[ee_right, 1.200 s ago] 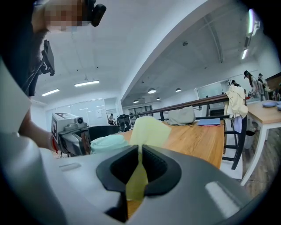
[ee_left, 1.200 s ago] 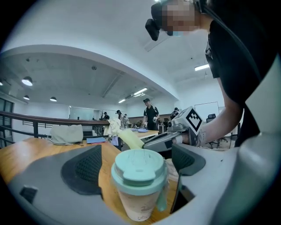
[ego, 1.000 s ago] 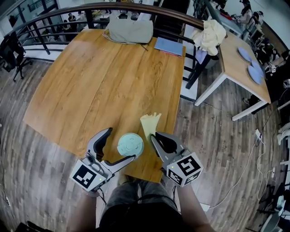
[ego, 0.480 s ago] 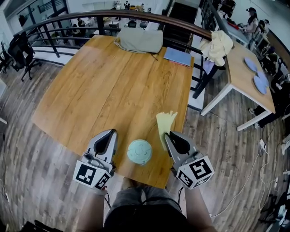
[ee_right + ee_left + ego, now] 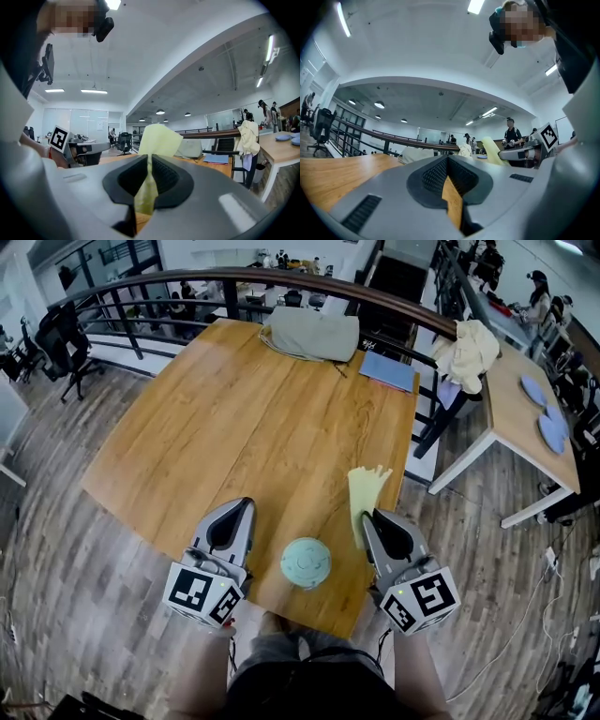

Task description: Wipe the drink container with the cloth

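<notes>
The drink container, a pale green lidded cup (image 5: 306,563), stands on the wooden table (image 5: 234,427) near its front edge. My left gripper (image 5: 236,512) is to the left of the cup and apart from it. Its jaws are shut with nothing between them, as the left gripper view (image 5: 447,161) also shows. My right gripper (image 5: 375,519) is to the right of the cup, shut on a yellow cloth (image 5: 366,491) that sticks up and forward from its jaws. In the right gripper view the cloth (image 5: 157,138) is pinched between the pads (image 5: 161,176).
A grey bag (image 5: 314,334) and a blue notebook (image 5: 387,371) lie at the table's far end, by a curved railing (image 5: 281,277). A second table (image 5: 516,399) at the right holds blue plates (image 5: 546,423); a pale garment (image 5: 466,348) hangs at its corner.
The left gripper's jaws stood open around the cup one second ago; they are now shut and empty, moved off to the cup's left. The right gripper still holds the cloth.
</notes>
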`<state>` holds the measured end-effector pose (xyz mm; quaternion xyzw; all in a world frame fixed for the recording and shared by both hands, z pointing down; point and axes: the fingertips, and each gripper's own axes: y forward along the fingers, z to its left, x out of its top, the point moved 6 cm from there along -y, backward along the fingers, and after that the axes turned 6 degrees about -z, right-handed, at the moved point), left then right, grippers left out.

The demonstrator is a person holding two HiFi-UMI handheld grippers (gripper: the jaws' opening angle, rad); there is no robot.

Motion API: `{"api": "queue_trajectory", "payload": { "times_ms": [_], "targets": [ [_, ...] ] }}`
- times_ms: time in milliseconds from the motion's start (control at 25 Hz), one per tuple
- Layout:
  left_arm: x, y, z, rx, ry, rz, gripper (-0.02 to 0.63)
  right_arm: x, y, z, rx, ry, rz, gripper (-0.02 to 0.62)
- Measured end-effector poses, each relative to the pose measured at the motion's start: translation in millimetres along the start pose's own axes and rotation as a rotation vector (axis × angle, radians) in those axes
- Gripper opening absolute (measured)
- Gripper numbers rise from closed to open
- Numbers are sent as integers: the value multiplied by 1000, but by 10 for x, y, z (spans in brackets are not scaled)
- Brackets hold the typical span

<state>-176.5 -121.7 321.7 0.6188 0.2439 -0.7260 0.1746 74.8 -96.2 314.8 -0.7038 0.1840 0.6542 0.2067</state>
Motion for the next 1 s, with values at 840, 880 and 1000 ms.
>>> {"api": "queue_trajectory", "payload": {
  "times_ms": [840,880,1000],
  "targets": [
    [204,106,40,8,10,-27,-3,211,97,17,19,-32,-34,35],
    [216,104,35,7,9,-29,-3,221,91,25,19,-32,-35,35],
    [243,95,35,5,3,-31,-3,249,86,53,22,-31,-37,35]
  ]
}}
